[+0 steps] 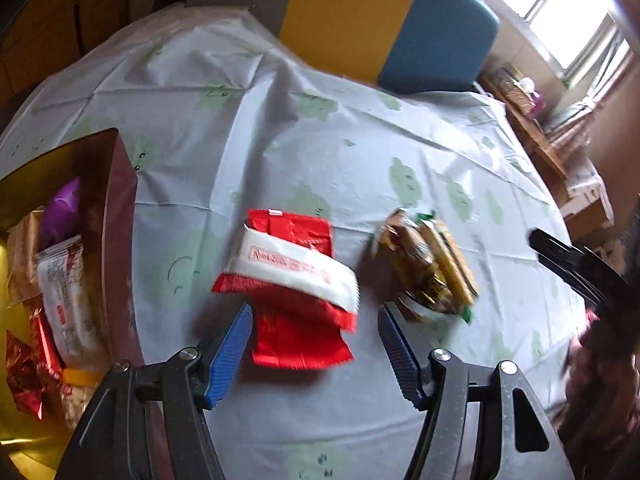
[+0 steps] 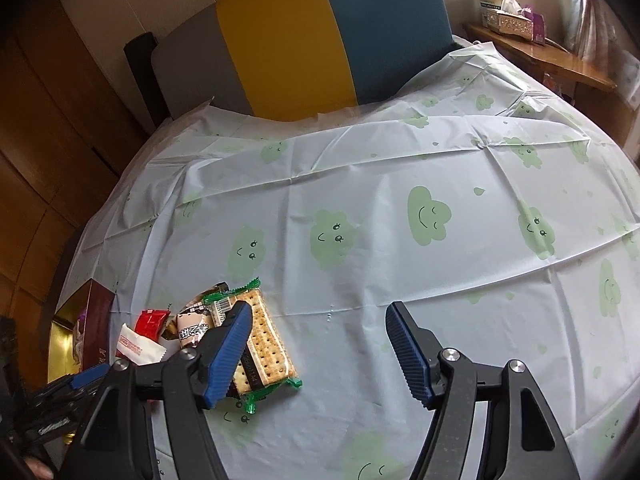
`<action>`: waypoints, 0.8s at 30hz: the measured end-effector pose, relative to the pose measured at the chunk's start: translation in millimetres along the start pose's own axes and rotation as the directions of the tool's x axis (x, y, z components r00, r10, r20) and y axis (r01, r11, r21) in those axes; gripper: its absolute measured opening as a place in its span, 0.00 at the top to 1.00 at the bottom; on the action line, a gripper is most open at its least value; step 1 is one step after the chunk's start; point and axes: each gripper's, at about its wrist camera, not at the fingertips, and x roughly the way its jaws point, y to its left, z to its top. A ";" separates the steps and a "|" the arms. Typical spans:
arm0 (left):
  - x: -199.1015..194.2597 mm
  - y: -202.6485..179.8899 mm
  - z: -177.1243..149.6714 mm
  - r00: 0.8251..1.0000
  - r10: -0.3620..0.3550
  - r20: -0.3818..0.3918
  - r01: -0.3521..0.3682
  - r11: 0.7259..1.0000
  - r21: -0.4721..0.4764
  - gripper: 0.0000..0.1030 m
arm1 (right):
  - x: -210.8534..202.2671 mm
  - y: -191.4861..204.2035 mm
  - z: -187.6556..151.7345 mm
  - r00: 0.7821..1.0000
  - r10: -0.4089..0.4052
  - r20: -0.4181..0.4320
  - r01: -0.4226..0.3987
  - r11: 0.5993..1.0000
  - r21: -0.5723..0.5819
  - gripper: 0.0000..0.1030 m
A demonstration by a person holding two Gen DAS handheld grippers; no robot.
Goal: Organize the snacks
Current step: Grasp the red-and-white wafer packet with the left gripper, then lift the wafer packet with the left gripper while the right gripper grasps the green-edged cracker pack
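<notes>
hovering wide open, the left gripper [image 1: 316,316] frames red packets [image 1: 292,280] mid-frame; crackers [image 2: 262,344] wait lower left by the open, empty right gripper [image 2: 320,316]. box [image 1: 120,200] at left partly filled.

Print on the white-banded red packet [image 1: 288,268] and the brown snack wrapper [image 2: 194,326] is illegible.

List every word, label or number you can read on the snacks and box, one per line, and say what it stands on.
White-banded red packet: pink printed line, too blurred to read.
Pink-and-brown packet: large characters, partly hidden, not legible.
Cracker packet: barcode label, digits too small; dark side strip unreadable.
Box: pale marks on its side, too small.
Tissue box on the far shelf: dark lettering, too small.
Nothing reads clearly.
</notes>
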 end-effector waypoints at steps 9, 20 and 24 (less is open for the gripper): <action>26.8 -10.6 32.2 1.000 0.015 -0.010 -0.015 0.999 0.051 0.37 | -1.8 3.3 1.8 1.000 0.017 0.005 -0.017 1.000 -0.004 0.31; 39.4 -31.3 20.0 0.987 0.159 0.029 -0.161 0.958 0.237 0.54 | 0.8 4.4 1.3 1.000 0.006 -0.001 -0.006 1.000 -0.015 0.31; 32.4 -31.1 18.5 0.990 0.127 0.060 -0.139 0.953 0.269 0.64 | 1.6 3.3 1.5 1.000 -0.001 -0.002 0.001 1.000 -0.014 0.31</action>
